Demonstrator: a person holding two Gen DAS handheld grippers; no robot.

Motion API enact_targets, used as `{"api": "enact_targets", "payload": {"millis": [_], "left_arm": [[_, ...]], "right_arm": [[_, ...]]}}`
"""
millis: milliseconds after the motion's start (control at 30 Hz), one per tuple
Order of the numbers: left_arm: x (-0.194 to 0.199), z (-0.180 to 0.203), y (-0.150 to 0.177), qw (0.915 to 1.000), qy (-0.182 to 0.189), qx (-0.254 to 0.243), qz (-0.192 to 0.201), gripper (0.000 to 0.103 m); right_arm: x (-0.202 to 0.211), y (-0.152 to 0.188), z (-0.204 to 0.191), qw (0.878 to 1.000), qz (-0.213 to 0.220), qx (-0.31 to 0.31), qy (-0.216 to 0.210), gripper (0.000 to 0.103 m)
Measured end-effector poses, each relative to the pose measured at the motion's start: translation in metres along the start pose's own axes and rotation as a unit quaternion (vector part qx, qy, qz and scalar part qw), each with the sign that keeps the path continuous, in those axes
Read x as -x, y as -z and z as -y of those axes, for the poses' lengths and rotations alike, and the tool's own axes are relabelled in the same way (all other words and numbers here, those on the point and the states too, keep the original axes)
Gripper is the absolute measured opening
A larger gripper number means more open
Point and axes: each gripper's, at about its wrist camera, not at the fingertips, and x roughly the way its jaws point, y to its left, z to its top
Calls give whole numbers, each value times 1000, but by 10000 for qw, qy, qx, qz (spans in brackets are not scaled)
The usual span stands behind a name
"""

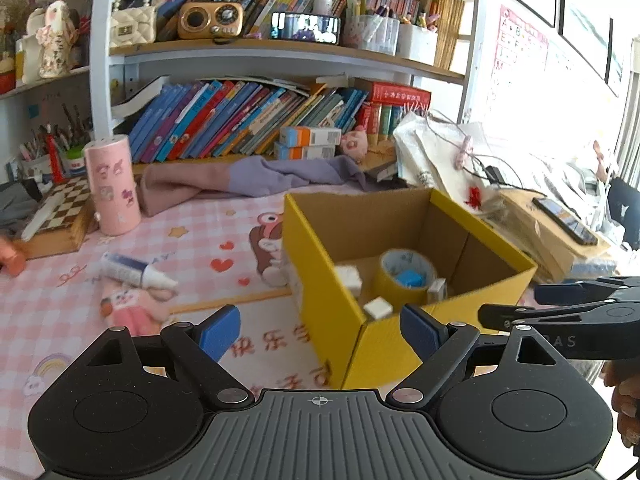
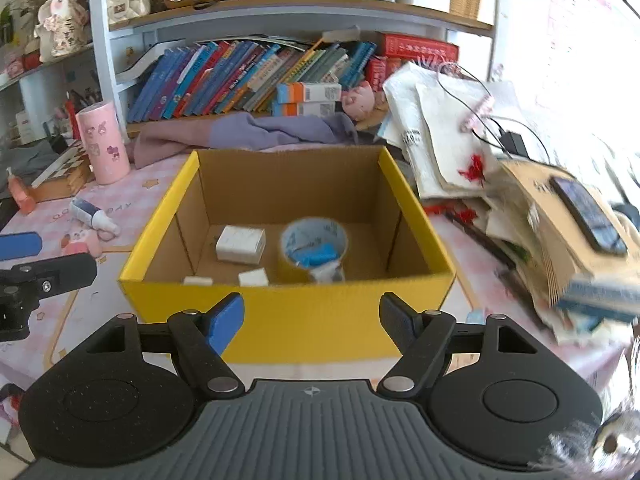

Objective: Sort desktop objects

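Two claws, both empty: the left claw (image 1: 316, 332) stands apart beside the box (image 1: 316, 248), the right claw (image 2: 312, 320) apart at its near wall. Inside sit a tape roll (image 2: 314, 248) and white blocks (image 2: 241, 245), so sorting looks well underway. On the surface a tube (image 1: 134, 270) and a pink toy (image 1: 134, 306) lie left of the box. Next, I'd say, the left claw must swing over and close on one.

A box (image 2: 288, 316) sits on the table (image 2: 100, 280), and in it a roll of tape (image 2: 314, 248) lies right of a small block (image 2: 241, 245). Left of the box lie a tube (image 2: 94, 214) and, farther back, a cylinder (image 2: 103, 142). Papers (image 2: 436, 140) pile to its right, books (image 2: 248, 76) behind.
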Motion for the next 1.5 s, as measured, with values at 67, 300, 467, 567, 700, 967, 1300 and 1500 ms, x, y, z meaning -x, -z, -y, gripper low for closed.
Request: {"api": "enact_targets", "payload": {"millis": [67, 300, 467, 567, 700, 967, 1300, 1500], "left_arm": [[6, -6, 6, 10000, -23, 20, -55, 90], [27, -26, 30, 9996, -76, -37, -280, 90], [42, -36, 43, 9992, -83, -102, -372, 90], [49, -42, 51, 9989, -114, -179, -428, 90], [58, -51, 62, 9982, -188, -248, -516, 90], [77, -77, 79, 9969, -398, -27, -675, 90], [95, -105, 91, 9945, -807, 146, -655, 90], [103, -119, 95, 9933, -941, 142, -651, 90]], "right_arm": [[7, 9, -7, 9999, 11, -139, 76, 73], [26, 38, -35, 9987, -108, -492, 124, 73], [34, 58, -57, 9979, -261, -590, 74, 74], [39, 68, -70, 9976, -322, -606, 29, 75], [43, 78, -88, 9976, -375, -581, -42, 75], [45, 89, -125, 9976, -511, -289, -357, 77], [42, 94, -168, 9942, -676, 262, -793, 77], [39, 91, -184, 9924, -710, 377, -927, 77]]}}
